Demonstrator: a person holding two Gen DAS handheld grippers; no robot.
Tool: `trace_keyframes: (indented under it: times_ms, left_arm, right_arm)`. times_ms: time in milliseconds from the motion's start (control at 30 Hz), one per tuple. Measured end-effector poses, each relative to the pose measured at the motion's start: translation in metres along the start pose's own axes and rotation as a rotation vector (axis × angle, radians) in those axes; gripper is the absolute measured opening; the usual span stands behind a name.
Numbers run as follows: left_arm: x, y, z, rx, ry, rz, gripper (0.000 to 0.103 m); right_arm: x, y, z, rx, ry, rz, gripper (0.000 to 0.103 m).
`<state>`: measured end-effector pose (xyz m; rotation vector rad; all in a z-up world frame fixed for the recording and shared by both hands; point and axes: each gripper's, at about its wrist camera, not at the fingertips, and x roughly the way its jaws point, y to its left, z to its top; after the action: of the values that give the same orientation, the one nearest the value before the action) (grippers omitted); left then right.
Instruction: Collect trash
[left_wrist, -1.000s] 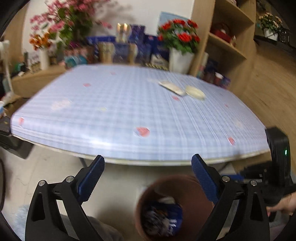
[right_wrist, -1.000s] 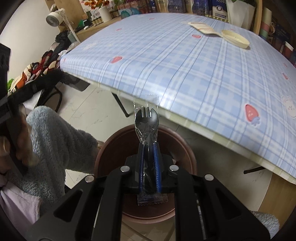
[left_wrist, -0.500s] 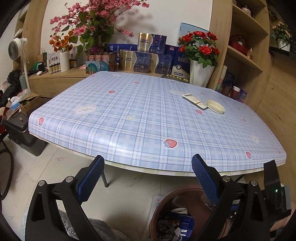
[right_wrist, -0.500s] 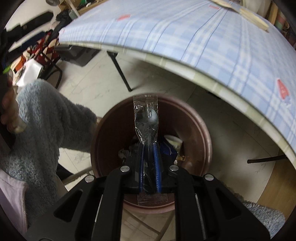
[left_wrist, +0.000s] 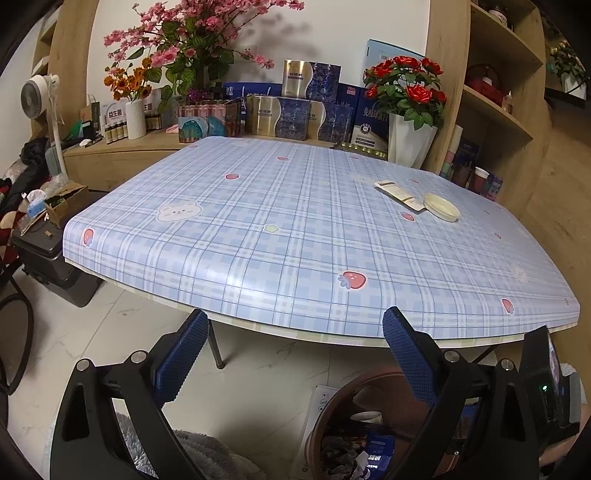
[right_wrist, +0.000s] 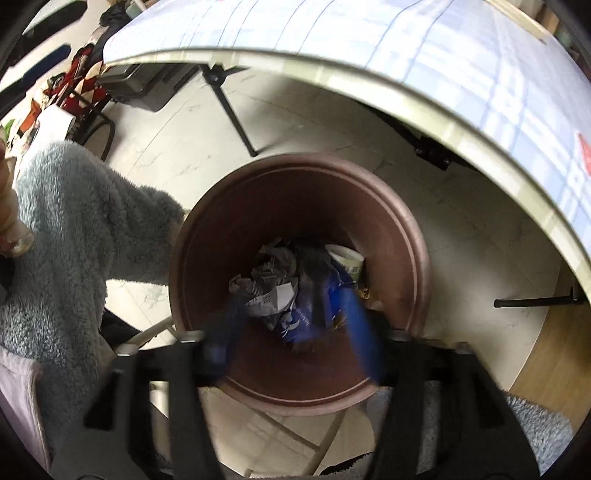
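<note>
Remaining on blue checked surface (left_wrist: 295, 229), far right corner: flat white packet (left_wrist: 399, 192), long axis diagonal, touching round cream lid (left_wrist: 441, 207). Left gripper (left_wrist: 295, 354) nearer, jaws released, empty. Right gripper (right_wrist: 295, 325) jaws just opening, empty, over brown round bin (right_wrist: 413, 258).

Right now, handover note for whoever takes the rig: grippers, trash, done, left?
Right gripper: over the brown bin, jaws have just been opening, nothing between them; a dark blurred shape in the bin may be the wrapped fork.
Left gripper: open, empty, facing the table.
In the bin: crumpled paper, blue wrapper, cup.
Left: flat packet and round lid on the table's far right.
</note>
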<state>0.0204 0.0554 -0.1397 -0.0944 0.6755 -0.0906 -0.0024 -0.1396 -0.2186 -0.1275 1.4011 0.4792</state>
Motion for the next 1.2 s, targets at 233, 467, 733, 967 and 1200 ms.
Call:
trace_keyframes:
  times_ms: [233,467,733,967,1200]
  left_arm:
    - [0.002,0.000,-0.001,0.001,0.007,0.004,0.093]
    - [0.008,0.001,-0.001,0.003,0.022,0.012,0.093]
    - [0.015,-0.004,0.001,0.026,0.039,0.026,0.093]
    - [0.022,-0.012,0.015,0.032,0.041,0.022,0.093]
    - [0.037,-0.031,0.034,0.096,0.049,0.012,0.093]
  right_arm:
    - [-0.023,-0.014,0.007,0.054,-0.093,-0.044,0.096]
    - [-0.055,-0.031,0.018,0.061,-0.215,-0.098,0.097]
    - [-0.089,-0.054,0.033,0.061,-0.342,-0.110,0.097]
    - [-0.105,-0.073,0.048,0.036,-0.396,-0.130,0.097]
    - [-0.116,-0.110,0.067,0.096,-0.455,-0.112,0.097]
